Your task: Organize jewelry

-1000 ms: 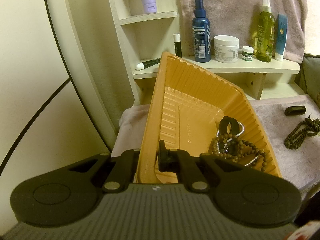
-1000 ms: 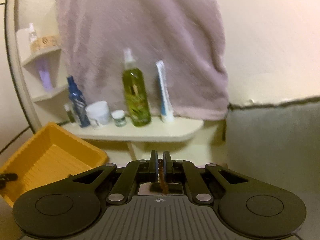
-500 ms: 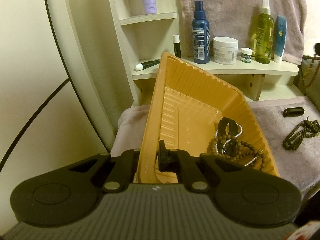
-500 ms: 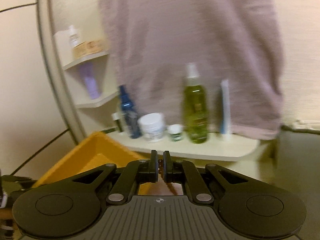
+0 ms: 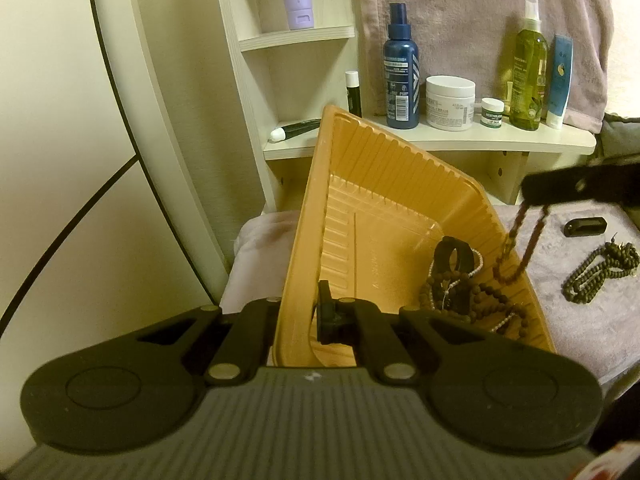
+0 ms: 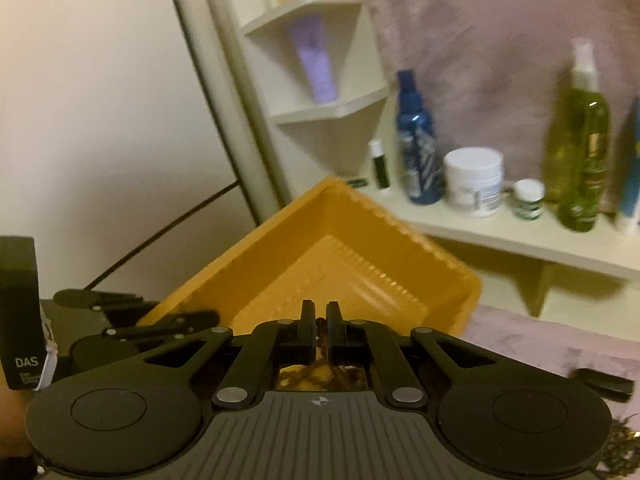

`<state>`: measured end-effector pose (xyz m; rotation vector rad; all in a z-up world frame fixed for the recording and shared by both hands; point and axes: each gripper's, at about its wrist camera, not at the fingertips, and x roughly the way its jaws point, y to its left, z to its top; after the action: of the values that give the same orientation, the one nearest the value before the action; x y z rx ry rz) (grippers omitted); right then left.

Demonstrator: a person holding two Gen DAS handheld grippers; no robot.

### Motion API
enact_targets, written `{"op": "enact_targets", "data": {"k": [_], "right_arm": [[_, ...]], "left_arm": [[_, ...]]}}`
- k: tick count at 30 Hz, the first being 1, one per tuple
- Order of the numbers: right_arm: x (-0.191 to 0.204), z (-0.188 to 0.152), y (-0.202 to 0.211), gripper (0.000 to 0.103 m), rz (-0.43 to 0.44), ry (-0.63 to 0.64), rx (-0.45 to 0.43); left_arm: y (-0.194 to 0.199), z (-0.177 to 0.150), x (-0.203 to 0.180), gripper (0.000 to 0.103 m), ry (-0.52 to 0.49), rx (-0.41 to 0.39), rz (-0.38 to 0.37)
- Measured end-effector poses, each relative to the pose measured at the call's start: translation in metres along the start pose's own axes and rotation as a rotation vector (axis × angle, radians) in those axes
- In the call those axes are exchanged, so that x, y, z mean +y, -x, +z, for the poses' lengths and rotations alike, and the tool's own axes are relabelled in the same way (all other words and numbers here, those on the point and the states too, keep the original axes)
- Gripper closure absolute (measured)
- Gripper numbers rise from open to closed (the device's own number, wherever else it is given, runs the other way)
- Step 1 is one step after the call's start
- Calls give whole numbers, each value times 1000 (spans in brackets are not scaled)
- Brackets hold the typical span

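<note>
An orange ribbed tray (image 5: pixel 384 184) stands tilted, and my left gripper (image 5: pixel 298 312) is shut on its near left wall. Inside lie a black ring-shaped piece (image 5: pixel 452 256) and a heap of brown and pearl bead strings (image 5: pixel 480 300). My right gripper (image 5: pixel 532 192) reaches in from the right, shut on a brown bead string (image 5: pixel 508 278) that dangles over the tray's right rim. In the right wrist view the beads (image 6: pixel 320 326) show between the shut pads of the right gripper (image 6: pixel 320 320), with the tray (image 6: pixel 360 216) just ahead. A dark bead necklace (image 5: pixel 600 268) and a small black clip (image 5: pixel 586 226) lie on the cloth.
A pale pink cloth (image 5: pixel 592 320) covers the surface under the tray. Behind it a cream shelf (image 5: pixel 520 140) carries a blue spray bottle (image 5: pixel 401 68), a white jar (image 5: pixel 450 102), a small pot and a green bottle (image 5: pixel 528 68). A towel (image 5: pixel 460 8) hangs above.
My right gripper has swung in from the right with the bead string and now hangs it over the tray's right rim. The left gripper and the tray have stayed put.
</note>
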<state>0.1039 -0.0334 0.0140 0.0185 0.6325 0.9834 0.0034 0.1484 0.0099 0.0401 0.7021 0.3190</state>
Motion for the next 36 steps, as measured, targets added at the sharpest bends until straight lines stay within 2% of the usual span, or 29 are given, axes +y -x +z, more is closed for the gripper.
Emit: {"op": "enact_targets", "data": {"k": [8,15,19,27,32,36], "right_arm": [[1,-4,-15,97,49,3,16],[-12,-8,-1,95,0,-34,-21],[-33,-19,18,95,-94,-80,-55],[-96,-65,66,94,-359,-203,-56],[-127,-92,93,92,-459,-295,-39],[-141,-108,107,86,-530,-326,-28]], "left_arm": [[-1,0,0,99,1,1,1],[-1,0,1,99,2,3,5],[-1,0,2,99,2,4,6],[-2,-1,2,99,0,4,9],[-2,-1,2,99,-2,3,11],[-2,-1,2,99,-3,4,12]]}}
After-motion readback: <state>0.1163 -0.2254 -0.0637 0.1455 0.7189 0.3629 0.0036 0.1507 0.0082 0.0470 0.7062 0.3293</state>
